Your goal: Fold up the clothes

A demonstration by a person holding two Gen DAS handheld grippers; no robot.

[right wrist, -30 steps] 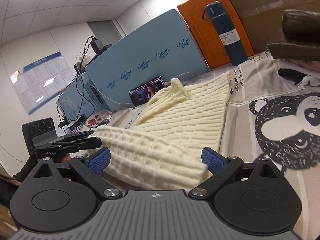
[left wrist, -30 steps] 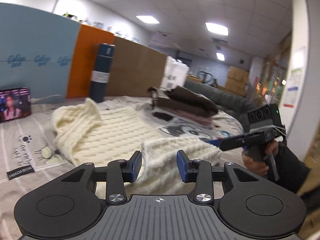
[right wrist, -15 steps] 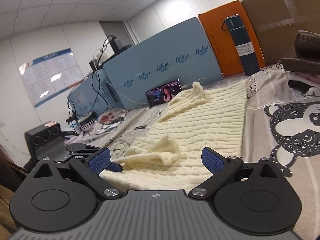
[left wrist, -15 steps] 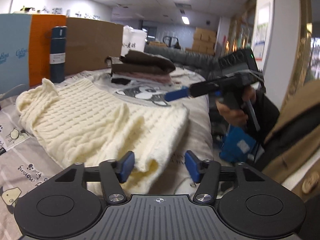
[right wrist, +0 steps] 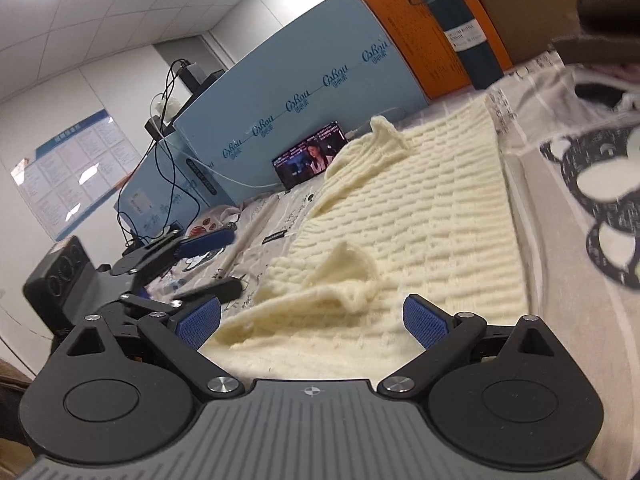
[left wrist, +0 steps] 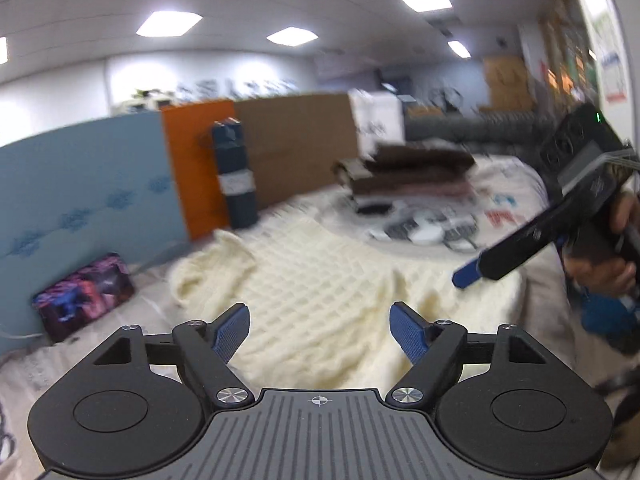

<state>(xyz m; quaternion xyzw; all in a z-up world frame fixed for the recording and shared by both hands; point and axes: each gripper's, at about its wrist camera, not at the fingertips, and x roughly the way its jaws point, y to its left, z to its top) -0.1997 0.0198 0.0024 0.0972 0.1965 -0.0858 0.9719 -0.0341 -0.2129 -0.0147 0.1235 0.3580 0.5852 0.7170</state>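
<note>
A cream knitted sweater (left wrist: 320,288) lies spread on the printed bed sheet, also filling the right wrist view as the sweater (right wrist: 432,208) with a rumpled fold near its front edge. My left gripper (left wrist: 320,330) hovers open above the sweater's near edge, nothing between its blue pads. My right gripper (right wrist: 312,322) is open too, just in front of the rumpled fold. Each gripper shows in the other's view: the right gripper (left wrist: 472,274) held by a hand at the right, the left gripper (right wrist: 200,264) at the left, open.
A stack of folded dark clothes (left wrist: 412,176) sits at the back right. A dark blue bottle (left wrist: 234,176) stands before orange and blue panels. A phone (right wrist: 310,162) with a lit screen leans by the blue panel. Cables and small items lie at the left (right wrist: 172,184).
My left gripper let go of the sweater's corner, opened wide and pulled back. The corner now lies dropped as a rumpled fold. The right gripper stayed open and shifted slightly.
</note>
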